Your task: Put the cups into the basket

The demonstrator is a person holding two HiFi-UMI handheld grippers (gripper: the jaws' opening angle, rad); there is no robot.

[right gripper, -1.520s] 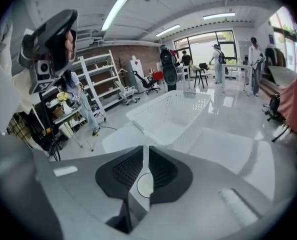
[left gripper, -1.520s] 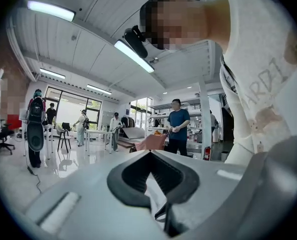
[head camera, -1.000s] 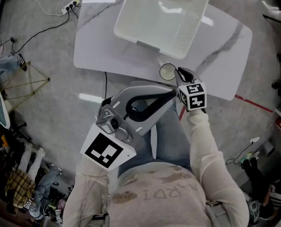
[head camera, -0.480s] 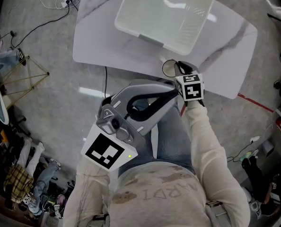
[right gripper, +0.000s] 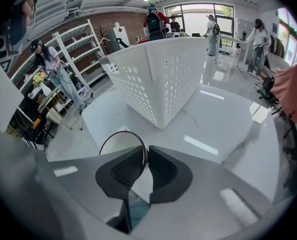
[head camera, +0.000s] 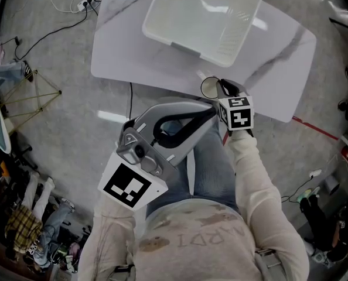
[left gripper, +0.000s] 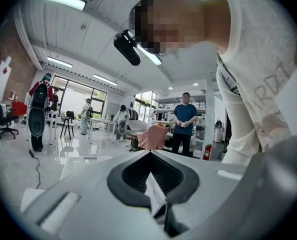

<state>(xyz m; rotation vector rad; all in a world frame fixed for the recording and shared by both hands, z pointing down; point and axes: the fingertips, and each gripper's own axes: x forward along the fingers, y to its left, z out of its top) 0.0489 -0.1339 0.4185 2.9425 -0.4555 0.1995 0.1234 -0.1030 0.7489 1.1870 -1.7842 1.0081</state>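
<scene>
A clear cup (head camera: 209, 87) hangs over the front edge of the white table (head camera: 133, 57). My right gripper (head camera: 224, 90) is shut on its rim. In the right gripper view the cup's round rim (right gripper: 119, 144) runs between the dark pads of that gripper (right gripper: 146, 151). The white perforated basket (head camera: 186, 44) stands on the table beyond the cup, its wall (right gripper: 158, 79) straight ahead of the right gripper. My left gripper (head camera: 212, 113) is held low against the person's body, shut with nothing in it (left gripper: 149, 154), and points up past the person's chest.
A power strip with cables (head camera: 87, 6) lies on the floor at the table's far left. A yellow wire frame (head camera: 30, 101) and piled clothes (head camera: 21, 224) sit on the left. Several people stand in the room behind (left gripper: 184, 119).
The right gripper and the cup have hardly shifted by the table's front edge. The basket sits slightly higher in the head view. The left gripper stays put.
</scene>
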